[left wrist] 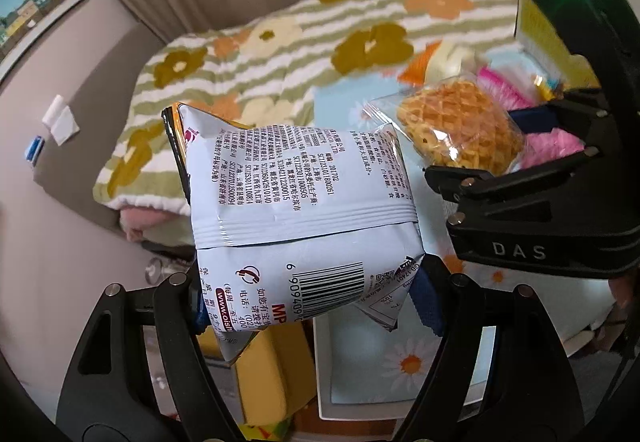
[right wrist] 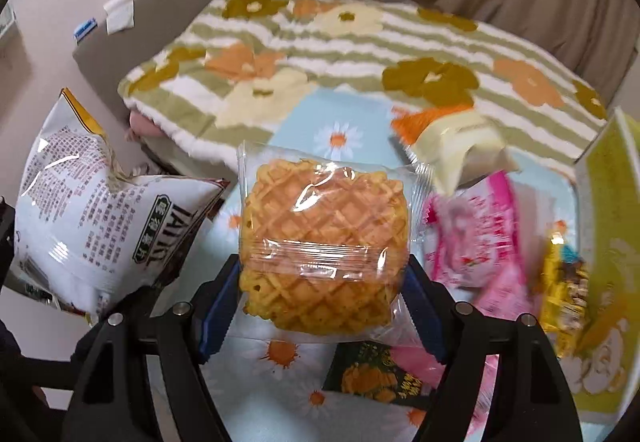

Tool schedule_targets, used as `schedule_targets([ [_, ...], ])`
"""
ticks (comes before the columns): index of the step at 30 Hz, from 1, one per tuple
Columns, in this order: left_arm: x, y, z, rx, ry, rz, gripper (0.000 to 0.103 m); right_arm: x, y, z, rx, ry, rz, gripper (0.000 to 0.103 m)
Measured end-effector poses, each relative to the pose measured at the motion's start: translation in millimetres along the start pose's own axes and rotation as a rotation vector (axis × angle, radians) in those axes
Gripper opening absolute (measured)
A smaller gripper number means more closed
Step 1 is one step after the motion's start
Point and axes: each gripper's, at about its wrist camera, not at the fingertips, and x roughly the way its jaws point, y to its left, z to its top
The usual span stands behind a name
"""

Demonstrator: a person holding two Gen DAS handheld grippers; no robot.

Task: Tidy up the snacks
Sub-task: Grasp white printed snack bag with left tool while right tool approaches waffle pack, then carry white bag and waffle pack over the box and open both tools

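My left gripper [left wrist: 316, 306] is shut on a white chip bag [left wrist: 296, 209] with printed text and a barcode, held in the air; the bag also shows at the left of the right wrist view [right wrist: 100, 217]. My right gripper [right wrist: 324, 306] is shut on a clear-wrapped waffle [right wrist: 324, 242], held above the table; the waffle also shows in the left wrist view [left wrist: 456, 129], with the right gripper [left wrist: 532, 169] behind it. Pink snack packs [right wrist: 480, 242], a cream and orange pack [right wrist: 460, 145], a yellow pack [right wrist: 564, 294] and a dark pack [right wrist: 372, 374] lie below.
The table wears a light blue daisy cloth [right wrist: 336, 121]. A yellow-green box [right wrist: 608, 201] stands at the right. A white tray [left wrist: 324, 382] and a yellow box [left wrist: 268, 374] lie under the left gripper. A flowered striped blanket [right wrist: 360, 53] covers the bed behind.
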Motion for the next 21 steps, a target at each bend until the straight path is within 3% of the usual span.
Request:
schedule_targets([
  [5, -33.0, 4.0, 21.2, -0.005, -0.099, -0.046, 0.074, -49.8, -7.6, 7.4, 0.047, -0.082, -0.031, 0.072],
  [11, -71.3, -15.0, 56.8, 0.034, -0.204, -0.106, 0.074, -101.0, -44.2, 4.4, 0.139, -0.173, -0.059, 0.072],
  [21, -123.8, -126.6, 104.4, 0.111, -0.301, -0.235, 0.074, -181.9, -155.3, -33.1, 0.244, -0.256, -0.174, 0.073],
])
